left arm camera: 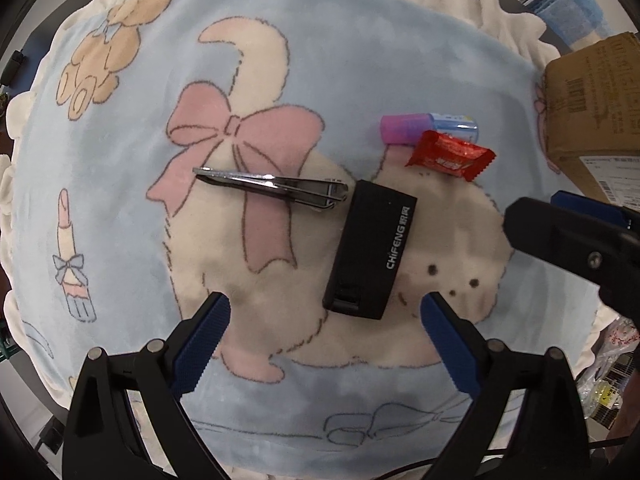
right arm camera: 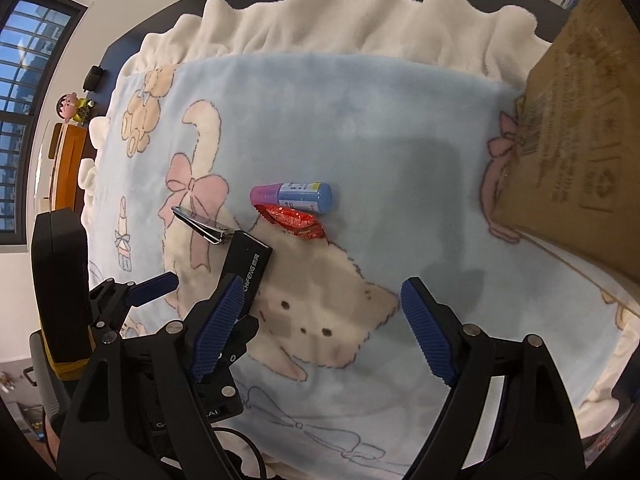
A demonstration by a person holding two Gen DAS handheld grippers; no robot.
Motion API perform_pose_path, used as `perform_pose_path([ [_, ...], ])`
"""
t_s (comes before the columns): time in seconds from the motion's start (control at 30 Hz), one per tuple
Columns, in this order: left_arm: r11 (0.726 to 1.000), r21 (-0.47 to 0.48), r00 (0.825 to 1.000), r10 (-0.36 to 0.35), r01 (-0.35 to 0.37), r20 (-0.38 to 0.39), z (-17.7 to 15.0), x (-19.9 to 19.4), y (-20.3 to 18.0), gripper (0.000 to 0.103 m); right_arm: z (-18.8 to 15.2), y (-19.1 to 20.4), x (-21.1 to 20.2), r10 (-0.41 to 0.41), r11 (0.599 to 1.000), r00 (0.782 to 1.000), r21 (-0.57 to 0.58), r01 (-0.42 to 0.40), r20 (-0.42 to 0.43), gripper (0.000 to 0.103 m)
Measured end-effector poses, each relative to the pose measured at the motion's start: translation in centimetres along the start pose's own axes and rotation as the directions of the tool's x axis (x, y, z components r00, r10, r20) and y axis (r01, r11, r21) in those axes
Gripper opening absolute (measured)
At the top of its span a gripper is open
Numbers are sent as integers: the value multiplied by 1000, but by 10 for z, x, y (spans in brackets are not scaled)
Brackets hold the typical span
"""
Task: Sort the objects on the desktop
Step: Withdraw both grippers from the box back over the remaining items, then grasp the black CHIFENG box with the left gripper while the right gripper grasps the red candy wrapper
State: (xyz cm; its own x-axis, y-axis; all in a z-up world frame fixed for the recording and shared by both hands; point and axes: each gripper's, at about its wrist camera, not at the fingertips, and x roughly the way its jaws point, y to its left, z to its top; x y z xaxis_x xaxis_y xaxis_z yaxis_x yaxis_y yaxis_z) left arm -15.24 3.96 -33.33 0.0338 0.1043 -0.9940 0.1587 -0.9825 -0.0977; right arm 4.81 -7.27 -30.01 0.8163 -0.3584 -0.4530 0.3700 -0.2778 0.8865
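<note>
We carry two matching black plastic tools: the left gripper [left arm camera: 325, 342] and right gripper [right arm camera: 320, 326] each bear ribbed blue pads [left arm camera: 203, 346] and silver screws [left arm camera: 155, 346]. A black cable [right arm camera: 248, 446], perhaps ours, trails below.

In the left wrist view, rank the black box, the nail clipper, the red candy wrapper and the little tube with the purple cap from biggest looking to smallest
1. black box, clearly largest.
2. nail clipper, long but slim.
3. red candy wrapper and tube with the purple cap: look about alike, and the wrapper covers part of the tube, so no ranking between them.
</note>
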Motion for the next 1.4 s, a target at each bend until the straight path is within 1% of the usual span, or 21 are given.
perform_pose_path([
  [0.2,1000,-2,1000,-2,2,-8,1,7,2,96,5,1,12,10,1000,1000,-14,-10,-5,83],
  [0.27,1000,-5,1000,-2,2,-6,2,8,2,96,7,1,16,14,1000,1000,-19,-14,-7,80],
  [0.5,1000,-2,1000,20,-19,10,3,9,2,96,17,2,31,36,999,999,-28,-37,-20,63],
  [0.57,1000,-5,999,30,-30,16,3,9,2,95,19,4,34,41,999,999,-32,-42,-23,62],
  [0.6,999,-12,999,39,-39,19,2,8,2,92,21,5,35,44,998,999,-33,-45,-24,61],
  [0.63,999,-17,999,47,-47,22,2,7,3,86,21,5,35,47,998,999,-37,-47,-22,56],
  [0.67,999,-15,998,52,-51,24,2,7,3,83,22,6,35,52,998,998,-40,-52,-19,52],
  [0.7,998,-14,998,56,-55,26,1,6,4,79,23,6,35,58,998,998,-38,-58,-19,44],
  [0.73,998,-13,998,60,-59,28,1,5,4,76,23,6,35,62,998,998,-33,-62,-20,37],
  [0.87,998,-8,997,70,-70,35,-1,3,6,73,24,7,37,77,997,997,-22,-78,-23,37],
  [0.9,997,-8,997,73,-72,37,-2,2,6,70,24,8,37,80,996,997,-25,-81,-23,34],
  [0.93,997,-7,996,75,-75,39,-3,1,7,66,24,9,37,83,996,996,-27,-84,-24,29],
  [0.97,997,-6,996,77,-77,40,-4,1,8,65,23,10,37,86,996,996,-28,-87,-25,26],
  [1.03,997,-4,996,76,-76,42,-5,0,10,60,23,12,38,89,995,996,-31,-90,-30,17],
  [1.1,997,-3,996,75,-75,44,-7,-2,12,56,22,14,39,95,995,995,-35,-96,-34,13],
  [1.17,997,-9,996,71,-71,46,-9,-3,15,52,21,15,39,97,995,995,-36,-98,-34,11],
  [1.23,998,-16,997,62,-61,45,-10,-4,20,46,20,16,37,106,994,994,-34,-107,-31,7],
  [1.27,998,-21,997,56,-55,44,-10,-5,23,46,20,16,37,110,993,994,-35,-111,-31,5],
  [1.4,999,-33,999,31,-30,38,-12,-7,30,43,19,19,32,120,992,993,-33,-121,-23,2],
])
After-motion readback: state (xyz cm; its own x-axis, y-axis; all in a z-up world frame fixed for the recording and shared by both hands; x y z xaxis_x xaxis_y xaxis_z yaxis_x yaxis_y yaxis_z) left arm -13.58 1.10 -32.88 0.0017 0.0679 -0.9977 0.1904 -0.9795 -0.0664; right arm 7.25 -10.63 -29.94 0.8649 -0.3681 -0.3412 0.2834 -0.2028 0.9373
